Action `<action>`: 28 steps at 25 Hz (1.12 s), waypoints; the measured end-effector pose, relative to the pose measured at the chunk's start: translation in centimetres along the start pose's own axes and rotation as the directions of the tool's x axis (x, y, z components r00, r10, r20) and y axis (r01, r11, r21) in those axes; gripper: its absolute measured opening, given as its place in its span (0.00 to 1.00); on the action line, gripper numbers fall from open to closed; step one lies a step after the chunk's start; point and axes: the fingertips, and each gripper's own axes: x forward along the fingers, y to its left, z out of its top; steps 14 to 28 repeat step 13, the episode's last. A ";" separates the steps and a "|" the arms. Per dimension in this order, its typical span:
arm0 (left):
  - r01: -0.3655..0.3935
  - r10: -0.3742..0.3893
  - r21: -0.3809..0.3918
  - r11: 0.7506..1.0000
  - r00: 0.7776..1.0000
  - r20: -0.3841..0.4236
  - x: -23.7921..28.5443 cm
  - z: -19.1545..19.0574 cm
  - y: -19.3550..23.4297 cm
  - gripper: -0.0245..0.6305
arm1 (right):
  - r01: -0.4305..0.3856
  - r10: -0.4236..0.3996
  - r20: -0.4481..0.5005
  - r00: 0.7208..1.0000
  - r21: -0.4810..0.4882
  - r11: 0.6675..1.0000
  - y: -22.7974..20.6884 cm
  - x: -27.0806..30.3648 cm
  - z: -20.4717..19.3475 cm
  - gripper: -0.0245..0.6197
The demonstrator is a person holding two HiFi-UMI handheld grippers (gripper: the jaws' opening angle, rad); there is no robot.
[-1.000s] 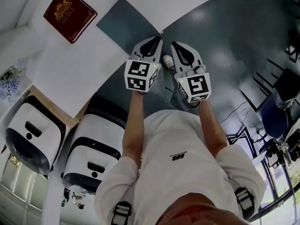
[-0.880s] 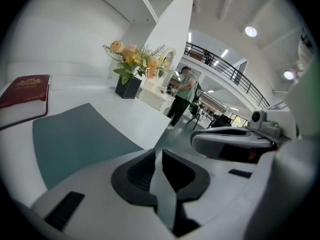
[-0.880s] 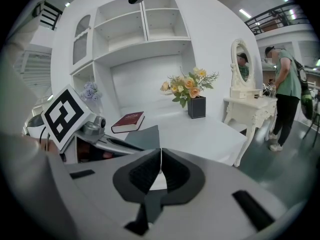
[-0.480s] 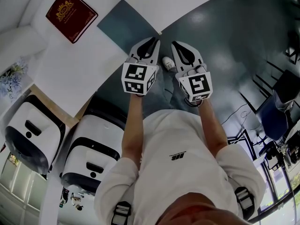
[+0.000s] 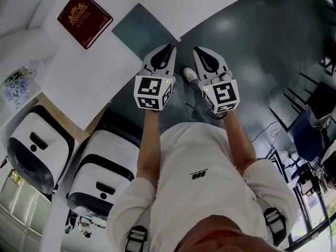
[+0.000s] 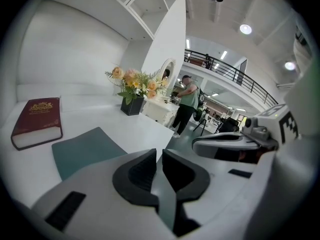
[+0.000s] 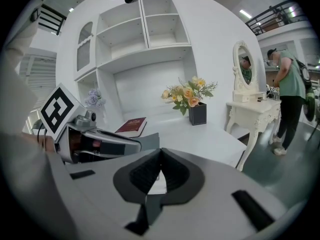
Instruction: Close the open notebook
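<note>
A dark red notebook [image 5: 84, 18] with a gold crest lies closed on the white table [image 5: 89, 83], far left of both grippers. It also shows in the left gripper view as the notebook [image 6: 36, 120] and, small, in the right gripper view as the notebook [image 7: 132, 126]. My left gripper [image 5: 169, 47] hovers by the table's corner, just off a teal mat [image 5: 144, 31], jaws together and empty. My right gripper [image 5: 198, 50] hangs beside it over the dark floor, also shut on nothing. Seen along their own jaws, the left gripper [image 6: 159, 151] and right gripper [image 7: 160, 151] hold nothing.
A vase of flowers [image 6: 135, 81] stands at the table's far end. Two white machines [image 5: 105, 172] sit under the table's near edge. A white dressing table with mirror [image 7: 252, 109] and a person in green [image 7: 290, 94] stand beyond. A white shoe [image 5: 189, 73] is on the floor.
Both grippers have drifted slightly back from the table toward the person's body. The notebook stays closed and has not been touched.
</note>
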 end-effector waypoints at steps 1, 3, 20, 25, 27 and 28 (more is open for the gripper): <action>-0.003 0.003 0.001 1.000 1.000 0.003 -0.1 0.1 0.0 0.04 | -0.001 0.001 0.002 1.000 -0.001 1.000 -0.1 -0.1 0.1 0.03; -0.009 0.009 0.004 1.000 1.000 0.007 -0.3 0.3 0.0 0.04 | -0.003 0.003 0.007 1.000 -0.004 1.000 -0.1 -0.2 0.4 0.03; -0.045 0.045 0.000 0.999 0.998 0.032 -1.9 0.8 -0.1 0.04 | -0.019 0.020 0.017 1.000 -0.016 1.000 0.4 -0.9 1.0 0.03; -0.045 0.045 0.000 0.999 0.998 0.032 -1.9 0.8 -0.1 0.04 | -0.019 0.020 0.017 1.000 -0.016 1.000 0.4 -0.9 1.0 0.03; -0.045 0.045 0.000 0.999 0.998 0.032 -1.9 0.8 -0.1 0.04 | -0.019 0.020 0.017 1.000 -0.016 1.000 0.4 -0.9 1.0 0.03; -0.045 0.045 0.000 0.999 0.998 0.032 -1.9 0.8 -0.1 0.04 | -0.019 0.020 0.017 1.000 -0.016 1.000 0.4 -0.9 1.0 0.03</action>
